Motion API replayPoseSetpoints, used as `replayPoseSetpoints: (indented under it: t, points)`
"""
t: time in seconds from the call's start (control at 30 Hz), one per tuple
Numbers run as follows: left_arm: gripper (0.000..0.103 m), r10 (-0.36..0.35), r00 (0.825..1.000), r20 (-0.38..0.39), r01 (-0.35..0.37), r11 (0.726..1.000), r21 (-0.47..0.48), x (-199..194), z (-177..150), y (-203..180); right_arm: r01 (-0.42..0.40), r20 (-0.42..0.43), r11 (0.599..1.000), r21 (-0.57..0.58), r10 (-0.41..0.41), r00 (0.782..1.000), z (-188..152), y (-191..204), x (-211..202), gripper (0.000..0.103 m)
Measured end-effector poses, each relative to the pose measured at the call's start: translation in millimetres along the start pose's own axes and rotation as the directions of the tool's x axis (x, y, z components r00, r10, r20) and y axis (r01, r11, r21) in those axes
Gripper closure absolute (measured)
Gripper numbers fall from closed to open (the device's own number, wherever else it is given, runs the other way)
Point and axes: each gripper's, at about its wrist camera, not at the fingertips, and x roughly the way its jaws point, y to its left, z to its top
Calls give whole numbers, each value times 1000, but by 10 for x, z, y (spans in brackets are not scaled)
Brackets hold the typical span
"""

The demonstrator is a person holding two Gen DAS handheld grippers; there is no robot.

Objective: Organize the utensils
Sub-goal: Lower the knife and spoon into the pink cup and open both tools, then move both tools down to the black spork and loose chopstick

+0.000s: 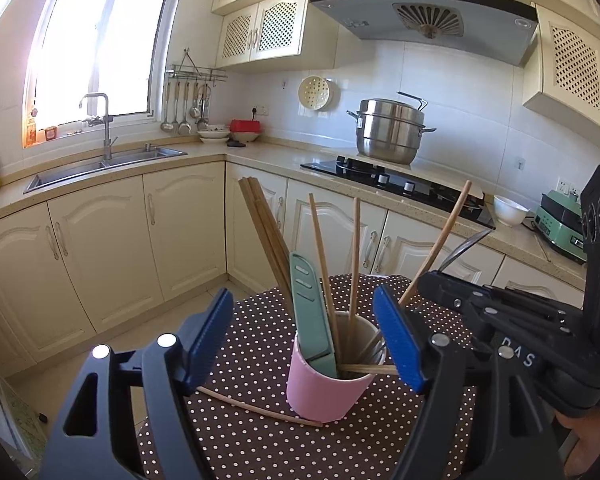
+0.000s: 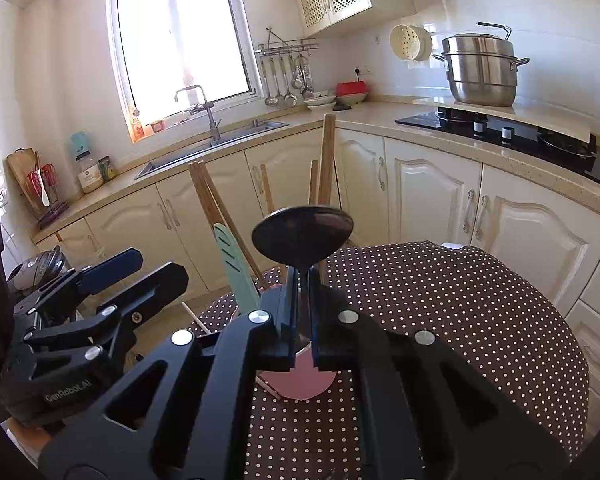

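Steel spoon (image 2: 302,236) pinched at its handle by right gripper (image 2: 303,320), bowl up, long axis near vertical, directly over pink cup (image 1: 324,384). Left gripper (image 1: 306,340) spread wide, empty, straddling the cup. One chopstick (image 1: 260,406) flat on the table, left-gripper side.

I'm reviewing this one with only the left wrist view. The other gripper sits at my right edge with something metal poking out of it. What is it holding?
Observer: The right gripper is shut on the handle of a metal spoon, with the bowl of the spoon pointing away from the camera.
Operator: Where is the pink cup from there?
Observer: The pink cup shows just beneath the closed fingers. I cannot tell whether the handle's end has entered it.
Operator: Any utensils beyond my left edge?
Observer: Yes. On the counter left of the sink, a white spoon stands beside a wooden board.
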Motion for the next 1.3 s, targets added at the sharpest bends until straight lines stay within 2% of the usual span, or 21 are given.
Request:
replayPoseSetpoints:
  t: [0.23,0.27,0.3,0.33,0.37,0.73,0.9,1.0,1.13,1.27,1.3]
  points:
    - [31,2,1000,5,-2,1000,9,-60,-8,-2,19,3,1000,4,-19,1000,-9,9,-14,96]
    - [31,3,1000,6,-3,1000,11,-73,-11,0,20,4,1000,6,-20,1000,-6,9,-16,89]
    - [31,4,1000,7,-5,1000,12,-89,-16,2,24,1,1000,10,-24,1000,-1,2,-15,71]
    - [31,3,1000,7,-3,1000,13,-101,-20,4,44,5,999,11,-44,999,4,1,-23,59]
    - [31,3,1000,6,-3,1000,14,-114,-23,8,56,20,998,14,-56,998,12,-7,-52,36]
    - [31,6,1000,25,-7,1000,19,-313,1,11,50,88,998,46,-54,995,109,0,-310,33]
    - [31,6,1000,23,-7,1000,24,-435,-23,17,61,153,995,82,-73,985,144,-30,-591,30]
    - [31,16,1000,21,-17,999,37,-524,-64,30,85,149,993,84,-97,984,134,-53,-755,30]
    - [28,4,1000,-19,-3,999,44,-603,-149,53,145,71,986,82,-151,986,-36,-94,-899,29]
    - [28,-12,995,-96,18,998,55,-594,-328,66,189,-86,980,60,-183,979,-398,-120,-847,29]
    - [28,-16,993,-121,23,998,55,-574,-380,70,201,-141,978,48,-193,971,-538,-111,-794,29]
